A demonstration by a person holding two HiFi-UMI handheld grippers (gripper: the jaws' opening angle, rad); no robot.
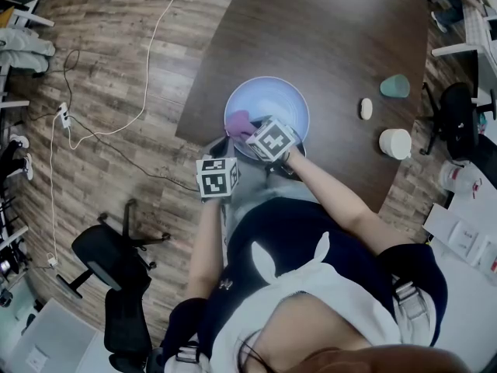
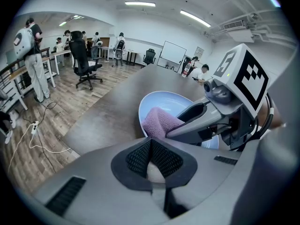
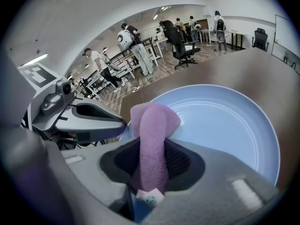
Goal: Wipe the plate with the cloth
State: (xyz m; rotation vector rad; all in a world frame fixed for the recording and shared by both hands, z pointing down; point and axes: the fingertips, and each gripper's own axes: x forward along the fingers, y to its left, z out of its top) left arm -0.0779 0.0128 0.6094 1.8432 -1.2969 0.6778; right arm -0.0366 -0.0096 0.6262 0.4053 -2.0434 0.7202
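A light-blue plate [image 1: 273, 99] rests near the front edge of the dark table [image 1: 326, 29]. My right gripper [image 3: 151, 163] is shut on a purple cloth [image 3: 152, 125], which runs up between its pads, folds over past the tips and lies on the plate's [image 3: 225, 121] near left part. In the head view the cloth [image 1: 238, 120] sits at the plate's left side beside the right gripper [image 1: 251, 132]. My left gripper [image 2: 151, 161] is shut at the plate's [image 2: 176, 102] near rim, with a pale sliver showing between its pads. The right gripper [image 2: 201, 121] is just to its right.
On the table's right side stand a teal cup [image 1: 394, 86], a small white object [image 1: 366, 109] and a white cup [image 1: 394, 143]. A black office chair [image 1: 116, 255] and cables [image 1: 116, 130] are on the wooden floor at left. People stand at desks [image 2: 33, 60] farther back.
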